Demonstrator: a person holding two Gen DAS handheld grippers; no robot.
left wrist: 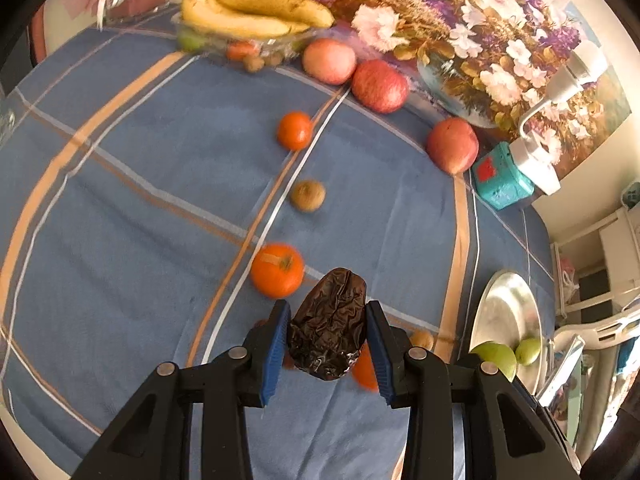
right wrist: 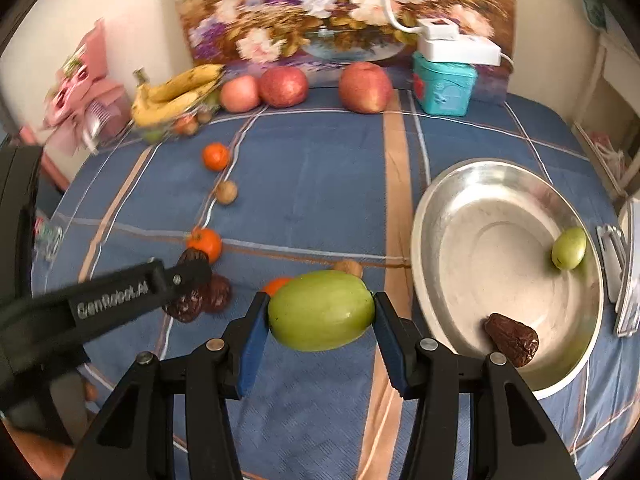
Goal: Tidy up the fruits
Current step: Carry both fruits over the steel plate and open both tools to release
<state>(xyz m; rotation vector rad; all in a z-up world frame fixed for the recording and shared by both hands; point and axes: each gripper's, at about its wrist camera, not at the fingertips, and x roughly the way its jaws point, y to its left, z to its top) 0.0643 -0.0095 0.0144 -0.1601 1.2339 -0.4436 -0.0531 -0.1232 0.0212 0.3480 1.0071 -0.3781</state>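
A blue tablecloth (right wrist: 320,184) with tan and white stripes carries orange tangerines (left wrist: 277,270), red apples (right wrist: 365,87), yellow bananas (left wrist: 248,10), a pale green fruit (right wrist: 322,310), dark brown dates (right wrist: 512,338) and a silver bowl (right wrist: 440,208).

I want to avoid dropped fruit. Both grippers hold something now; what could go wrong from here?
1. The green fruit is smooth and round, pinched only at its ends by the right gripper; it may slip out.
2. The metal bowl is shallow, so fruit dropped in may roll out.
3. The left gripper holds a soft date; squeezing could crush it.
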